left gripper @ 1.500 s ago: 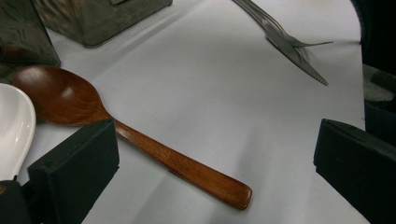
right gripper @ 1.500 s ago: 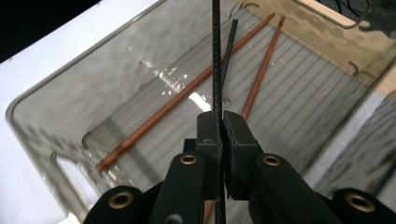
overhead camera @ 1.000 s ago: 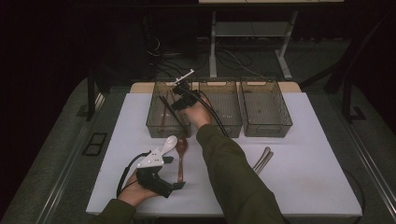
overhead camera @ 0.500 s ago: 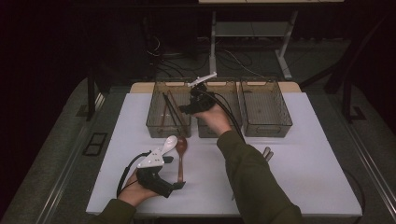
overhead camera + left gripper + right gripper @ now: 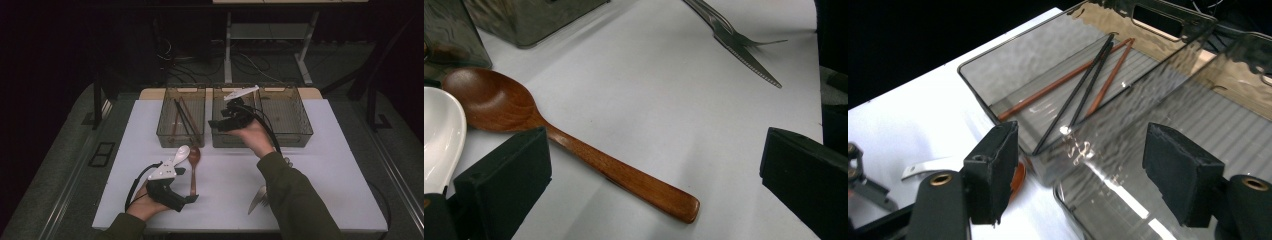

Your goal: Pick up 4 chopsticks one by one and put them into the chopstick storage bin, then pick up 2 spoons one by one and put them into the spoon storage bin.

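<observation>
A wooden spoon [image 5: 193,165] lies on the white table [image 5: 325,165] with a white spoon [image 5: 182,152] beside its bowl. My left gripper [image 5: 191,198] stands open near the front edge. In the left gripper view the wooden spoon's handle [image 5: 624,175] runs between the wide-apart jaws, and the white spoon [image 5: 439,135] is at the left. My right gripper [image 5: 220,124] hovers open and holds nothing over the front of the middle bin [image 5: 225,142]. It points at the left bin [image 5: 993,95], where black and brown chopsticks [image 5: 1083,85] lie.
Three clear bins stand in a row at the back; the right bin [image 5: 295,130] looks bare inside. A fork and a knife [image 5: 257,197] lie near the front edge by the person's right sleeve, also seen as fork and knife [image 5: 739,40] in the left gripper view.
My right gripper has drawn back from over the left bin, moving right and toward the person to the middle bin's front. The left gripper and the spoons have stayed put.
</observation>
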Tool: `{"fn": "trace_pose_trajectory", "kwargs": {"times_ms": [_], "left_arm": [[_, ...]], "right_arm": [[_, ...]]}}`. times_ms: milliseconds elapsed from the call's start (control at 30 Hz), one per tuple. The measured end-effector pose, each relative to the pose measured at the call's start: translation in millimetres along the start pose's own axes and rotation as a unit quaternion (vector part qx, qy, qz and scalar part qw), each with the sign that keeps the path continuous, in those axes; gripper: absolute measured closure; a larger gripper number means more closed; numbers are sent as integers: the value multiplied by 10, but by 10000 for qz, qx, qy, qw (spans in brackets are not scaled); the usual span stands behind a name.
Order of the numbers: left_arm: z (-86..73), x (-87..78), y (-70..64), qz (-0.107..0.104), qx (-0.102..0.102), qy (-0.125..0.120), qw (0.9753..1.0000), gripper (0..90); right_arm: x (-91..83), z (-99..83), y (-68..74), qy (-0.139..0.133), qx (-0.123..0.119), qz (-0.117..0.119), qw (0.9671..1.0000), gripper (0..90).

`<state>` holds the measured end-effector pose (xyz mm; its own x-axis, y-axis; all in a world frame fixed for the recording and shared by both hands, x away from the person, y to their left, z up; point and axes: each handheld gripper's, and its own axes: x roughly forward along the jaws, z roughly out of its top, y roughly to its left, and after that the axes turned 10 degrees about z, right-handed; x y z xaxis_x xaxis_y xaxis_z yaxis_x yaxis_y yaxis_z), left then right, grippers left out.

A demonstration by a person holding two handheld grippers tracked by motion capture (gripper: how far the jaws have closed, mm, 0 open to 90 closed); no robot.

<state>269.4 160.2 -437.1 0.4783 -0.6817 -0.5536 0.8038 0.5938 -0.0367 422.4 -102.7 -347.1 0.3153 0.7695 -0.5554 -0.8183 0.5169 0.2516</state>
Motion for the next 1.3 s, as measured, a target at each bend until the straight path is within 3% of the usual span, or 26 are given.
{"fn": "trace_pose_trajectory", "kwargs": {"times_ms": [400, 600, 1033, 1300], "left_arm": [[-5, 4, -5, 8, -22, 23, 10000, 0], [-7, 2, 0, 10, 25, 57, 10000, 0], [-8, 16, 4, 10, 81, 126, 9999, 0], [-4, -2, -5, 7, 84, 86, 9999, 0]], "right_arm": [[-358, -407, -1, -158, -54, 152, 9997, 272], [-563, -637, -25, -312, 56, 197, 9993, 253], [-965, -1153, -69, -417, 213, -6, 9989, 202], [-1166, -1418, -60, -549, 224, -283, 9978, 184]]}}
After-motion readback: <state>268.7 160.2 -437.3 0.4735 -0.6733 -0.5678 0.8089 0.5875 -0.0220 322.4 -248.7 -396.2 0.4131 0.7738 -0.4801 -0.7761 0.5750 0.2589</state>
